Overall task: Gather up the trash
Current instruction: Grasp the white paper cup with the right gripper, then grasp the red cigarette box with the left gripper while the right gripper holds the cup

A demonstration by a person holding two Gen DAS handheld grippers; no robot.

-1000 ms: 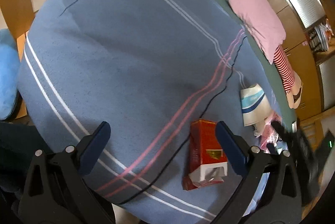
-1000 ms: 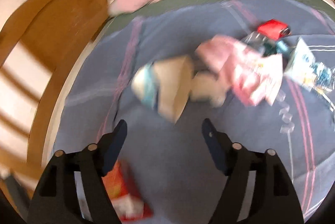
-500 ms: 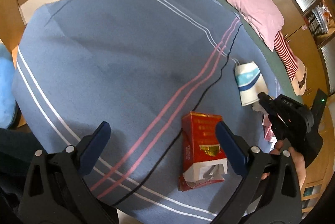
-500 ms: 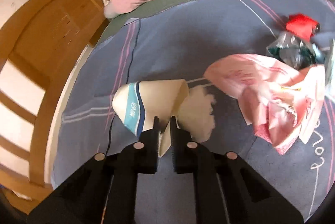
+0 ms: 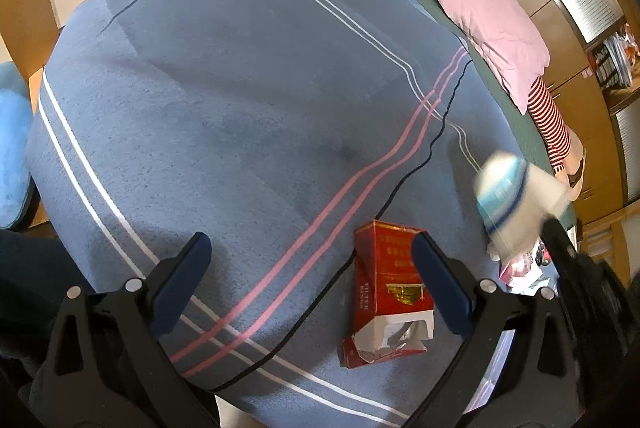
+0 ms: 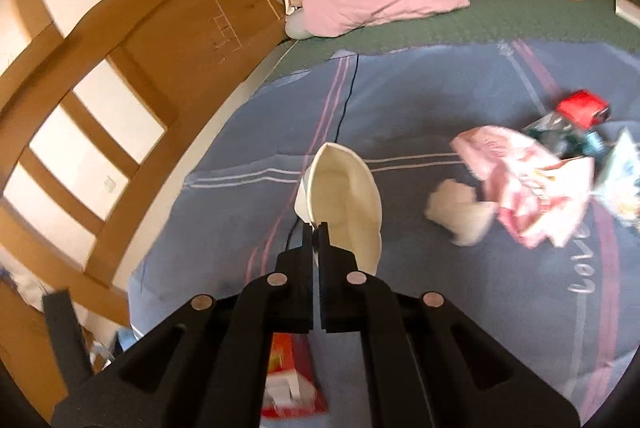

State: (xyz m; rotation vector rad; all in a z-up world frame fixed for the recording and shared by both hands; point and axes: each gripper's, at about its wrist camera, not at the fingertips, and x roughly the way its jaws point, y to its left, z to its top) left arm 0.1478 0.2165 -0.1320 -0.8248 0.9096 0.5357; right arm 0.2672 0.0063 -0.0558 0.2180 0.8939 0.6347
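Now the right gripper [image 6: 316,228], at centre frame in its own view, has just pinched its jaws tight on the rim of a squashed paper cup [image 6: 340,204]; the cup's long axis runs up-frame, open mouth facing the camera. Lower in the left view, the left gripper [image 5: 308,264] stands open and empty over the blue blanket [image 5: 224,116], its right finger overlapping a torn red cigarette pack [image 5: 384,288] lying lengthwise up-frame.
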